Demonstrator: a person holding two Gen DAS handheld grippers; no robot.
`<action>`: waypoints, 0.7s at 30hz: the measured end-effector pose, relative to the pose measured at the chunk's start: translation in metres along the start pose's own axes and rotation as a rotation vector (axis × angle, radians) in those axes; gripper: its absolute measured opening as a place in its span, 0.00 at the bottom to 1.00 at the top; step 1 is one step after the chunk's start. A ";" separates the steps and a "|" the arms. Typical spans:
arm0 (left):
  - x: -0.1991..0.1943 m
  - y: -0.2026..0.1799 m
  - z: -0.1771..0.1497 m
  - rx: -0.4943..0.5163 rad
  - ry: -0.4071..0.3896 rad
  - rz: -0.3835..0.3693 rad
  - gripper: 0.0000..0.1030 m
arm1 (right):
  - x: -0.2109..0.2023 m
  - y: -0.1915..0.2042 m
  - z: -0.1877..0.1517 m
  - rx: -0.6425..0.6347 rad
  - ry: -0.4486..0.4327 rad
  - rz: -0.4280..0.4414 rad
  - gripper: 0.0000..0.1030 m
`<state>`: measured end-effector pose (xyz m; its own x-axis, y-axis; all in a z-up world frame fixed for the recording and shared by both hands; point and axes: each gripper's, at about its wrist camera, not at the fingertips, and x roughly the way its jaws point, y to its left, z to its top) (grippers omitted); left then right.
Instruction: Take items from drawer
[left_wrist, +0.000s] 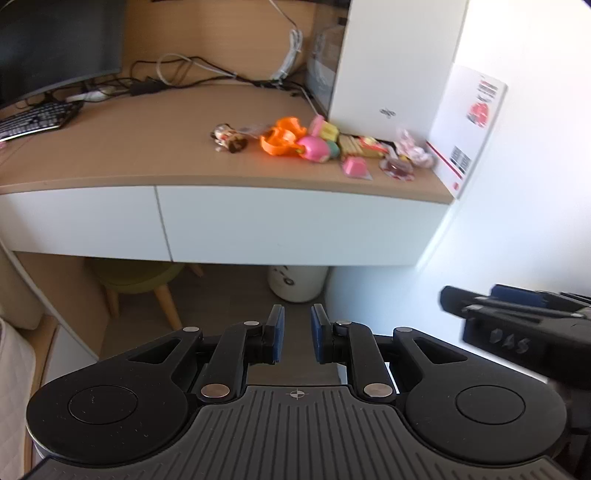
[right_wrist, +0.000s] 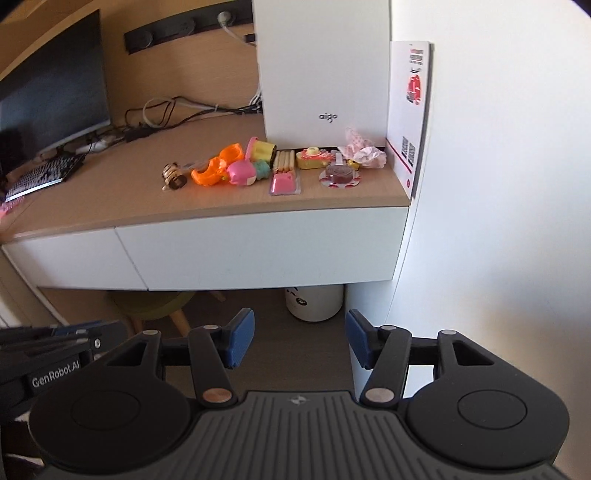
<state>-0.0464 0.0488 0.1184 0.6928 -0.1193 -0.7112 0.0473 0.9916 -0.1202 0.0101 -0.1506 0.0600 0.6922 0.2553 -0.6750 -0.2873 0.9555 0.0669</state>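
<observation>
Two white drawer fronts sit shut under the wooden desktop: a wide right drawer and a left drawer. Several small toys lie on the desktop above the right drawer, among them an orange toy, a pink round toy and a pink packet. My left gripper hangs below and in front of the desk, its blue pads a narrow gap apart with nothing between. My right gripper is beside it, wide open and empty.
A white box and a flat carton stand at the desk's right end against the wall. A monitor, keyboard and cables lie to the left. Under the desk are a green stool and white bin.
</observation>
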 end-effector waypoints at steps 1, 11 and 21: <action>0.000 -0.002 0.000 0.006 0.007 -0.006 0.17 | 0.000 0.002 -0.002 -0.013 0.006 -0.002 0.53; -0.016 -0.010 0.003 0.019 -0.049 -0.011 0.17 | -0.011 0.015 -0.008 -0.029 0.011 0.029 0.54; -0.014 -0.018 -0.006 0.032 -0.033 -0.022 0.17 | -0.015 0.014 -0.007 -0.022 0.002 0.028 0.54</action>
<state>-0.0610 0.0327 0.1260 0.7148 -0.1398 -0.6852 0.0855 0.9899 -0.1127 -0.0084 -0.1424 0.0661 0.6824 0.2814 -0.6747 -0.3211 0.9445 0.0692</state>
